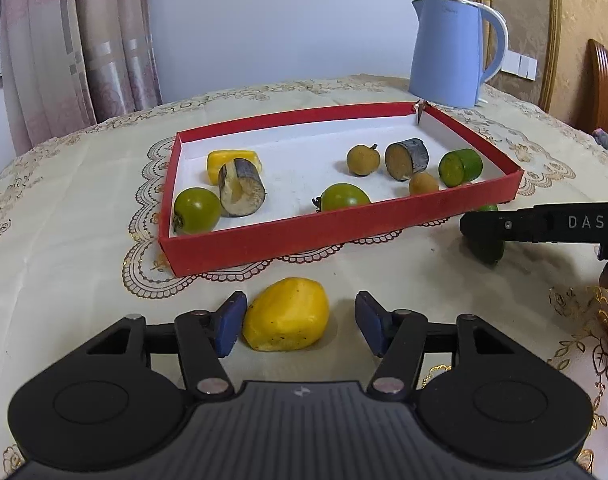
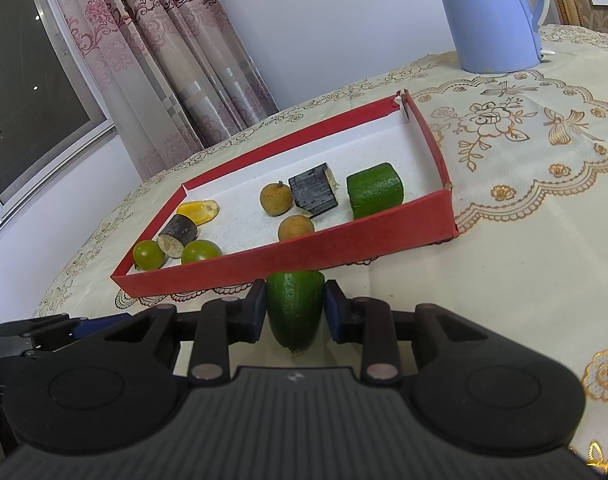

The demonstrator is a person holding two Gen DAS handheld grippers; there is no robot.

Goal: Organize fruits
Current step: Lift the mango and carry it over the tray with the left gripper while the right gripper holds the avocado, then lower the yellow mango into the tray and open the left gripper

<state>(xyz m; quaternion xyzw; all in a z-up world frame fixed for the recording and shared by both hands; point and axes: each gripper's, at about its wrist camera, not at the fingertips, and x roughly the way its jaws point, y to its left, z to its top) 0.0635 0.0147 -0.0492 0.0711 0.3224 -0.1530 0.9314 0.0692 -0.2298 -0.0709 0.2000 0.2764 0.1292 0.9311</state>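
Right now my left claw [image 1: 299,326] stands apart around the yellow fruit piece [image 1: 285,315] on the tabletop [image 1: 83,240], its long axis running across the gap, red tray [image 1: 304,236] straight ahead. My right claw [image 2: 293,308] grips the green fruit piece [image 2: 295,308] just short of the tray, which holds green tomatoes, longans and cut pieces.

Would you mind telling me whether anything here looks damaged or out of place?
Yes: the red tray's far right corner is torn, its two walls split apart with a ragged flap. Two pieces also lie outside it on the tablecloth: a yellow piece between the open left gripper and a green piece clamped in the right gripper.
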